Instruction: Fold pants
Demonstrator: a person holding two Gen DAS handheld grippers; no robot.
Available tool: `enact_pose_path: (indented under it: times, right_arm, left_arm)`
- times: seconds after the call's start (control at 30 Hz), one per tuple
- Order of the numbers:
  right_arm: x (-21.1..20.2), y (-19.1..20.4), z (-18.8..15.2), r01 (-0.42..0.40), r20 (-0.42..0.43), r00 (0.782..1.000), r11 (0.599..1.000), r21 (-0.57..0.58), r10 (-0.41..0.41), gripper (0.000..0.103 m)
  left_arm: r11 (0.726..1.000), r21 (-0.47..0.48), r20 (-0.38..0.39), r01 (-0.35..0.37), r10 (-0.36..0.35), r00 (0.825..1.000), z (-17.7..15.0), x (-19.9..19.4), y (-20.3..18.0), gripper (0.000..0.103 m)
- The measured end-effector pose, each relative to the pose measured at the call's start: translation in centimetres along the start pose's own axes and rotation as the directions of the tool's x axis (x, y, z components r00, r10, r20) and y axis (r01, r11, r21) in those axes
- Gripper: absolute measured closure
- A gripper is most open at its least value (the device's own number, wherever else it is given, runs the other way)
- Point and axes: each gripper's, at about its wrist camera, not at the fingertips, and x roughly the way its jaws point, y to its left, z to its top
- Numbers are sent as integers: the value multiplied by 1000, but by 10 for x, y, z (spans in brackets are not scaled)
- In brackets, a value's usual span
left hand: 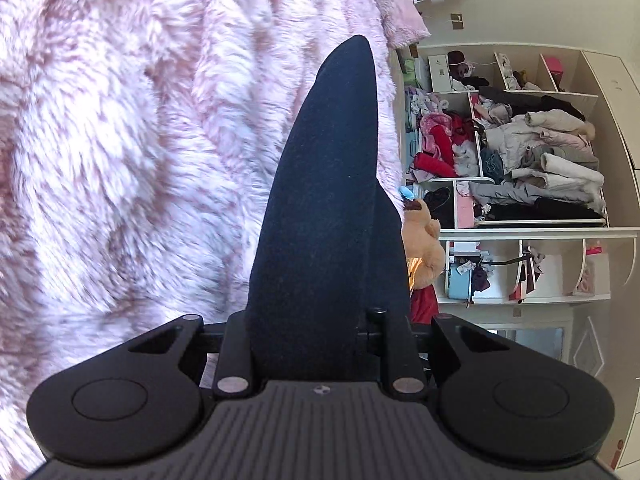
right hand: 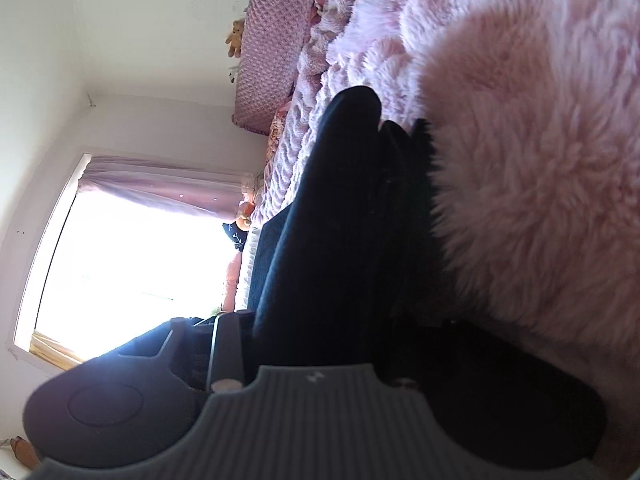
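Note:
The dark navy pants (left hand: pixel 320 208) are clamped in my left gripper (left hand: pixel 320 320), which is shut on the cloth; the fabric rises from the jaws over the fluffy pink blanket (left hand: pixel 120 140). In the right wrist view my right gripper (right hand: pixel 340 312) is shut on the pants (right hand: pixel 340 208) too, and the bunched dark cloth covers both fingers. The pink blanket (right hand: pixel 520 140) lies close on the right of it. The rest of the pants is hidden.
An open white wardrobe (left hand: pixel 520 232) crammed with clothes stands to the right, with a plush toy (left hand: pixel 424 248) beside the bed edge. A bright window (right hand: pixel 132 272) with a pink curtain and a pink quilted headboard (right hand: pixel 276 40) show in the right wrist view.

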Motion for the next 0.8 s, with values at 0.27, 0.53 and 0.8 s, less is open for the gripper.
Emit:
enact_pose_path:
  times: [0.27, 0.53, 0.8]
  right_arm:
    - [-25, 39, -21, -45, 47, 998, 998, -39, 47, 71]
    - [-19, 94, -70, -81, 53, 995, 992, -99, 87, 71]
    - [53, 154, -130, -165, -8, 986, 962, -217, 168, 71]
  left_arm:
    - [999, 54, -21, -3, 4, 1000, -18, -18, -44, 76]
    - [995, 105, -22, 5, -3, 1000, -46, -77, -59, 76]
    - [995, 88, 58, 43, -48, 997, -49, -190, -40, 76]
